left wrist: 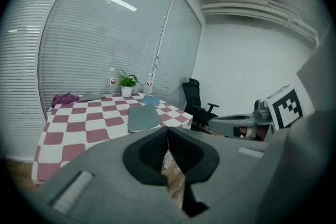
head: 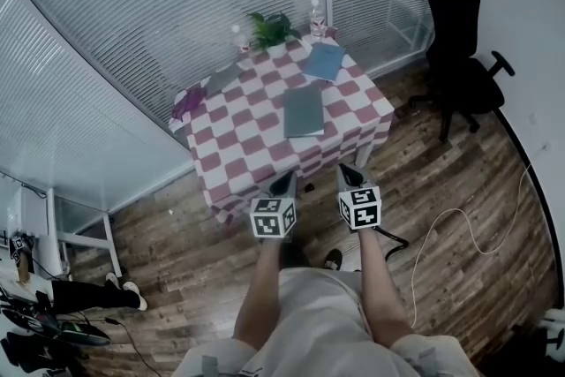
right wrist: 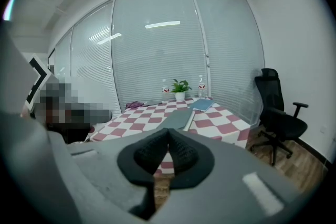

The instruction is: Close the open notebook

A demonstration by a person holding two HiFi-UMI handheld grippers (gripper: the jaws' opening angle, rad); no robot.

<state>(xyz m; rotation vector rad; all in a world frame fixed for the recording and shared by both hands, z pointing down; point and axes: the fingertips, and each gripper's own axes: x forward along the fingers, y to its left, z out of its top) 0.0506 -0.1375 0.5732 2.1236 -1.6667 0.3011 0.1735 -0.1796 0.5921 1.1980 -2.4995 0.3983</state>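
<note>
A grey-green notebook [head: 303,110] lies flat near the front of the checked table [head: 238,154]; it also shows in the left gripper view [left wrist: 143,118] and the right gripper view [right wrist: 178,119]. Its cover lies down, with a pale page edge along its right side. A blue notebook [head: 324,62] lies further back. My left gripper [head: 284,183] and right gripper [head: 350,174] hover side by side in front of the table, well short of it, both aimed towards it. Each has its jaws together with nothing between them, as the left gripper [left wrist: 168,131] and right gripper [right wrist: 168,134] views show.
A potted plant [head: 271,31], two bottles, a purple cloth [head: 187,104] and a grey folder [head: 221,79] sit at the table's back. A black office chair [head: 459,49] stands at right. A cable [head: 468,229] runs over the wood floor.
</note>
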